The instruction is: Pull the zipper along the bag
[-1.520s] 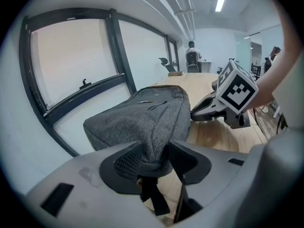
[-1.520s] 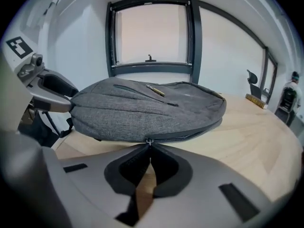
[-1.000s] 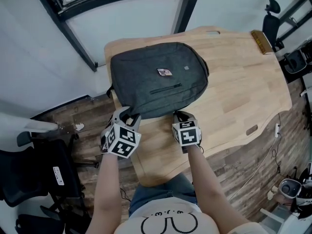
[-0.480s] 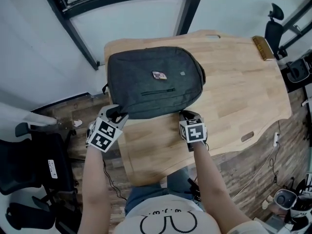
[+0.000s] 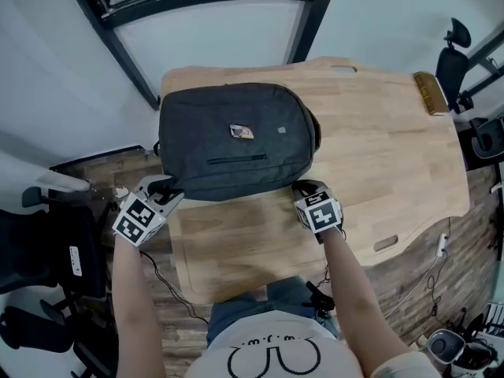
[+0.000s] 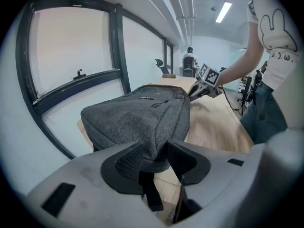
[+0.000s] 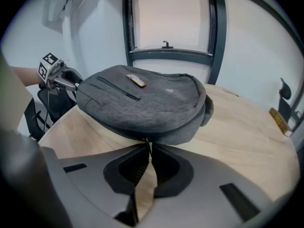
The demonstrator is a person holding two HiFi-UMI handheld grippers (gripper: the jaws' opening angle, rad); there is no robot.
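Note:
A dark grey backpack lies flat on the wooden table, and both grippers are at its near edge. My left gripper holds the bag's near-left corner. The grey fabric is wedged between its jaws, which are closing, and a black strap hangs below them. My right gripper is at the near-right edge. Its pads pinch the small zipper pull under the bag's seam, and the jaws are starting to open. A small tag sits on top of the bag.
The left gripper hangs past the table's left edge, above the wood floor. Black office chairs stand at the left and another at the far right. A brown bar lies on the table's far right edge. A dark window frame rises behind the table.
The left gripper has moved left, past the table's edge, with the bag's corner. The bag has shifted left with it. The gap between the two grippers has widened.

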